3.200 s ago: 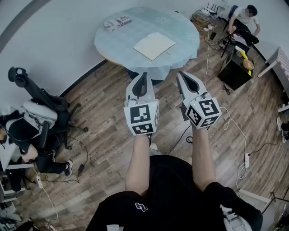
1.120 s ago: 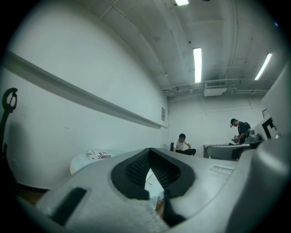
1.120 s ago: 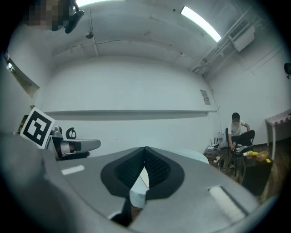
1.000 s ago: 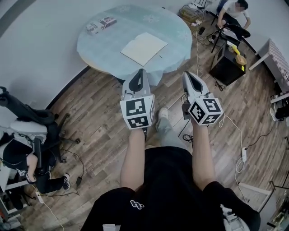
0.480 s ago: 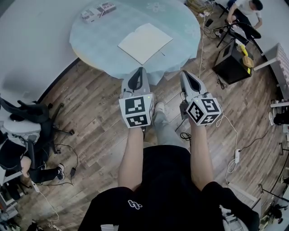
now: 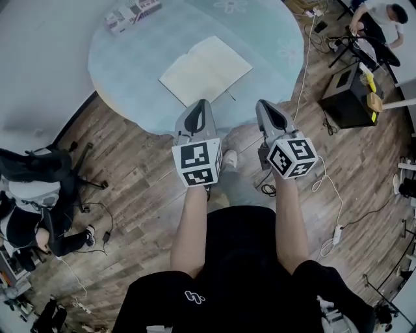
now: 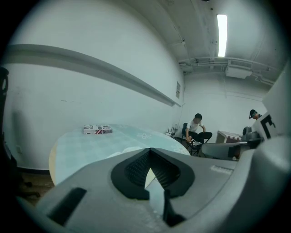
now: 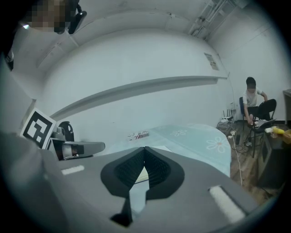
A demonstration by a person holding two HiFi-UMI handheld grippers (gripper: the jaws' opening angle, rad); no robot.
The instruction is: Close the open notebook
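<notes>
Now both pairs of jaws are pressed together, nothing between them. The left gripper (image 6: pixel 201 104) and right gripper (image 6: pixel 262 104) are held side by side, apart, tips at the near edge of the round table (image 6: pixel 117 78). Just beyond them the notebook (image 6: pixel 205 70) lies open and flat on the table; a box (image 6: pixel 133 13) sits at the far edge
</notes>
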